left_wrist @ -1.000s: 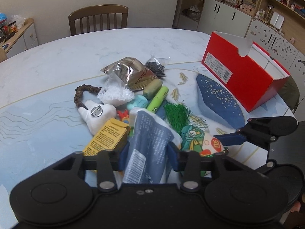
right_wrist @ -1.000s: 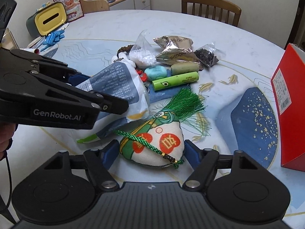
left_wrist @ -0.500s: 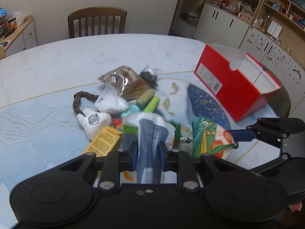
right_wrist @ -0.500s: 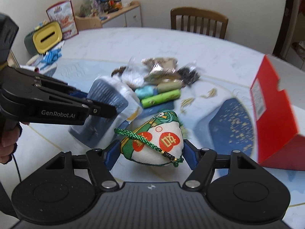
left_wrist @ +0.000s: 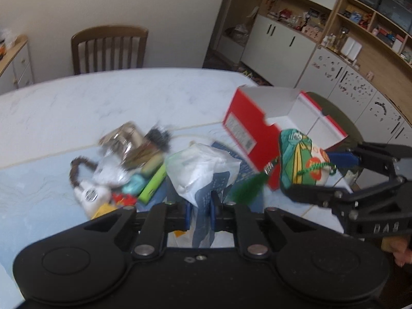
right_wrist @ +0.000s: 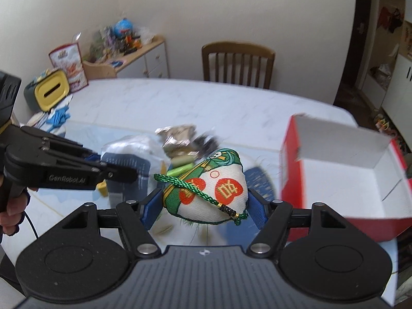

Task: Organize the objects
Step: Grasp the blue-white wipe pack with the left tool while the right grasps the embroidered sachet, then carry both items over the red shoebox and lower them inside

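Both held things have risen off the table (left_wrist: 64,108): the right gripper (right_wrist: 203,202) clamps the sachet (right_wrist: 211,182) near the box (right_wrist: 342,180), the left gripper (left_wrist: 199,209) pinches a bag (left_wrist: 206,170). Box empty; pile (left_wrist: 128,164) remains.

- Soft, even indoor light fills both views, with no hard shadows on the round white marble-patterned table (left_wrist: 77,108)
- Motion blur smears the heap of small packets and the shiny crinkled foil bag (left_wrist: 123,139) in the left wrist view
- The open red cardboard box with a white inside (right_wrist: 342,170) is streaked along its edges in the right wrist view
- The plump white and green embroidered pouch (right_wrist: 213,188) is sharp there
- Fisheye distortion bends the wooden-backed chair (right_wrist: 237,64) and walls, and the frame corners darken
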